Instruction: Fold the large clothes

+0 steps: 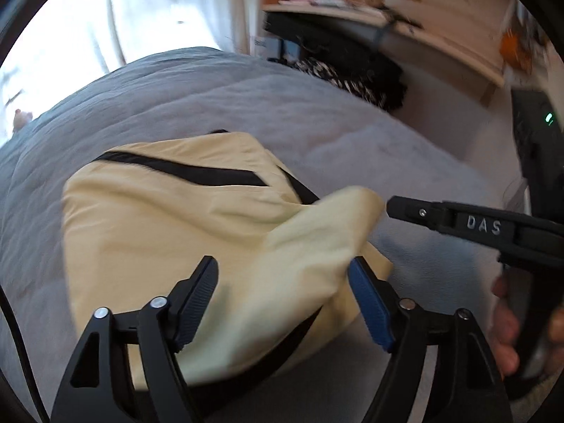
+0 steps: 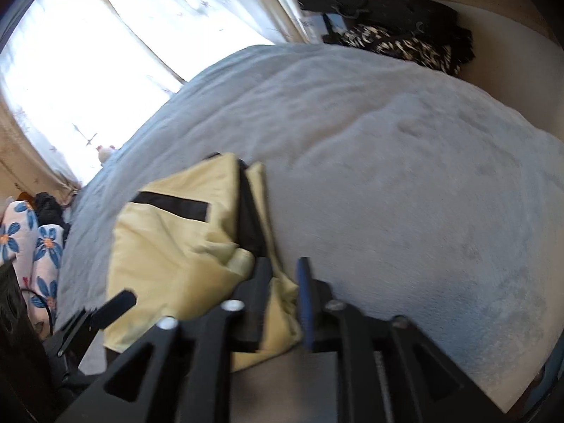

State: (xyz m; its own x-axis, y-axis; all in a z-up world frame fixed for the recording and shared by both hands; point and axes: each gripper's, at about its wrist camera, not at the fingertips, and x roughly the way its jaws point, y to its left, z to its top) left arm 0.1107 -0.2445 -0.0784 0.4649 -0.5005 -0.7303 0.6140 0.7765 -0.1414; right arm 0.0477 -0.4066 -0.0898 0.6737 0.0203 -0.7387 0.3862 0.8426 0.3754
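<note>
Folded pale yellow garment with black stripes (image 1: 169, 218) on near side of grey fleece blanket (image 1: 317, 123); left gripper (image 1: 282, 303) wide open, right gripper (image 2: 283, 303) slightly parted, holding nothing; loose top flap likely to spring back, undoing fold

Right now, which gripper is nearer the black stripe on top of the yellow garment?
Left. The left gripper hangs open over the yellow garment, facing its black stripe; the right gripper sits at the garment's near right edge.
</note>
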